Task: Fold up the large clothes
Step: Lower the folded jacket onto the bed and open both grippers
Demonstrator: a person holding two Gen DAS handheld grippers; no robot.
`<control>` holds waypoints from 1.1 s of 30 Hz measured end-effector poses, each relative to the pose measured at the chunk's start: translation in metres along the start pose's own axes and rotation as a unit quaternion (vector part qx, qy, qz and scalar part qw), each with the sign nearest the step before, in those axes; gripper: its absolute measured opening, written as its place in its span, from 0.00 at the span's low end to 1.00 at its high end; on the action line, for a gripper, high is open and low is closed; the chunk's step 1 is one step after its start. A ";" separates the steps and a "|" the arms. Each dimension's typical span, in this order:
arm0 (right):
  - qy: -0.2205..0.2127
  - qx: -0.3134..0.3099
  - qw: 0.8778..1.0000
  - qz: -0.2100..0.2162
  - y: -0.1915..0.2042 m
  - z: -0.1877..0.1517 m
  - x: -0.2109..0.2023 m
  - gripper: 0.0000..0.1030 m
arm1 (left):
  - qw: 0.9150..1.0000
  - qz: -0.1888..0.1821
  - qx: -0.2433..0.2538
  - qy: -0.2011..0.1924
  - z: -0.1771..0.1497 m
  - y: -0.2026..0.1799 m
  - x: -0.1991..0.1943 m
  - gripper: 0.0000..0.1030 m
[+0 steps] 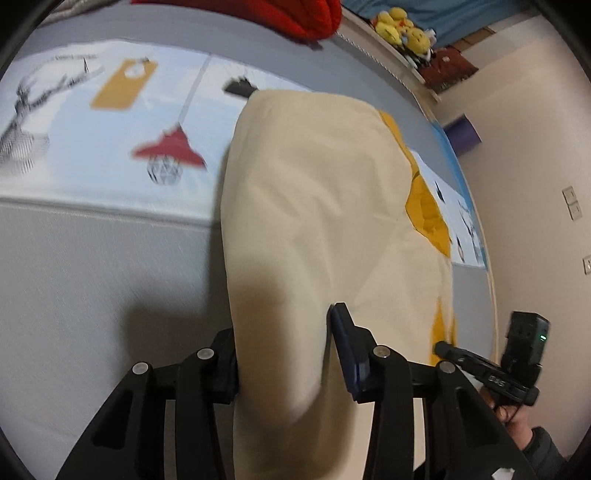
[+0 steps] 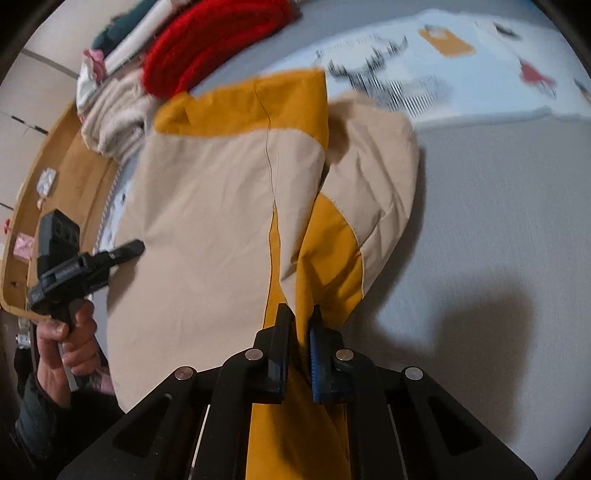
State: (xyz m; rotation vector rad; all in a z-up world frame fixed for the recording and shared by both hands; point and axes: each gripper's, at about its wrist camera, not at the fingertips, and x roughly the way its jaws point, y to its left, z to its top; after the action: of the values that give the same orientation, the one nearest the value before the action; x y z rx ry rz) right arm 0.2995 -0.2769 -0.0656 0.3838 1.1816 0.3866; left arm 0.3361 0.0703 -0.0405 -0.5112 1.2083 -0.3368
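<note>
A large cream and mustard-yellow garment (image 1: 317, 206) lies on a grey bed (image 1: 92, 277). My left gripper (image 1: 284, 347) has its jaws wide apart, with a thick cream fold of the garment lying between them. My right gripper (image 2: 299, 325) is shut on a mustard part of the garment (image 2: 221, 192) near its sleeve. The right gripper also shows in the left wrist view (image 1: 439, 347) at the garment's edge. The left gripper shows in the right wrist view (image 2: 136, 247) at the garment's far side.
A printed light-blue sheet (image 1: 110, 122) covers the far part of the bed. A red knit garment (image 2: 214, 40) and a pile of folded clothes (image 2: 114, 110) lie at the bed's end. Yellow plush toys (image 1: 402, 26) sit on a shelf. A wall (image 1: 535, 166) runs alongside.
</note>
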 end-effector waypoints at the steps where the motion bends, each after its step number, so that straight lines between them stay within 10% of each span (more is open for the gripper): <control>1: -0.010 -0.004 1.000 -0.001 0.003 0.005 -0.001 0.09 | 1.000 0.003 -0.002 -0.004 0.006 0.004 -0.002 0.37; 8: 0.006 -0.013 0.998 -0.056 0.015 0.031 0.028 0.18 | 0.998 0.054 -0.019 0.009 0.027 0.034 -0.003 0.36; 12: 0.018 -0.016 0.996 -0.081 0.016 0.027 0.022 0.27 | 0.996 0.062 0.062 0.028 0.009 0.016 -0.024 0.41; 17: 0.063 -0.054 0.990 -0.113 0.019 0.000 0.020 0.45 | 0.971 0.115 0.180 0.108 -0.033 -0.006 0.002 0.57; 20: 0.084 -0.068 0.978 -0.177 0.012 -0.016 0.017 0.46 | 0.968 0.157 0.177 0.083 -0.048 -0.006 -0.001 0.59; 24: 0.011 -0.065 0.966 -0.251 0.015 -0.031 -0.036 0.46 | 0.963 0.203 0.178 -0.012 -0.071 -0.030 -0.050 0.59; 28: -0.115 -0.088 0.959 -0.245 0.049 -0.058 -0.109 0.50 | 0.954 0.215 0.181 -0.104 -0.113 -0.061 -0.099 0.97; 30: -0.179 -0.107 0.948 -0.242 0.072 -0.086 -0.142 0.86 | 0.949 0.215 0.180 -0.145 -0.150 -0.074 -0.124 0.99; 33: -0.226 -0.111 0.938 -0.240 0.097 -0.135 -0.168 1.00 | 0.948 0.209 0.169 -0.171 -0.191 -0.087 -0.138 0.99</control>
State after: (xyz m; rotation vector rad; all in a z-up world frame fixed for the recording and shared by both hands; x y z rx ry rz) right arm 0.1083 -0.2617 0.0727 -0.0252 0.7346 -0.0029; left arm 0.1124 0.0300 0.0667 -0.0037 0.8667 -0.0806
